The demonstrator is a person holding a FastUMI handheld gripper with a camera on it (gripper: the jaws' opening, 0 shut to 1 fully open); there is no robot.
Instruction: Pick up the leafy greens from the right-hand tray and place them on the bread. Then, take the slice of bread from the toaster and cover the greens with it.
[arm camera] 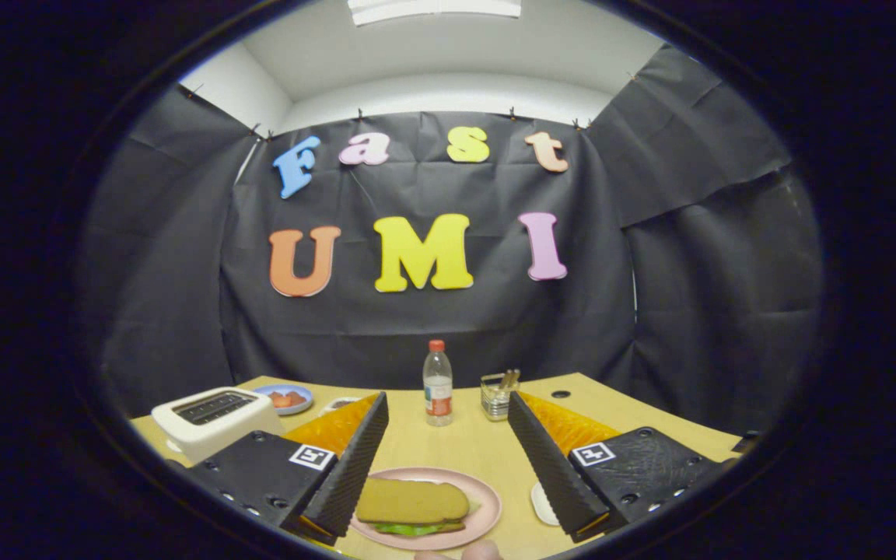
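A slice of bread (pixel 412 501) lies on top of leafy greens (pixel 415 528), whose green edge shows beneath it, on a pink plate (pixel 482 492). The plate sits on the wooden table between my two fingers. My gripper (pixel 448 451) is open, its black ridged fingers (pixel 358 459) wide apart above the plate, holding nothing. A white toaster (pixel 213 418) stands beyond the left finger, its slots dark.
A small blue plate (pixel 286 398) with reddish pieces sits behind the toaster. A water bottle (pixel 438 384) with a red cap and a metal holder (pixel 498 395) stand beyond the fingers at the table's (pixel 479 443) far side. A white tray edge (pixel 541 504) shows by the right finger.
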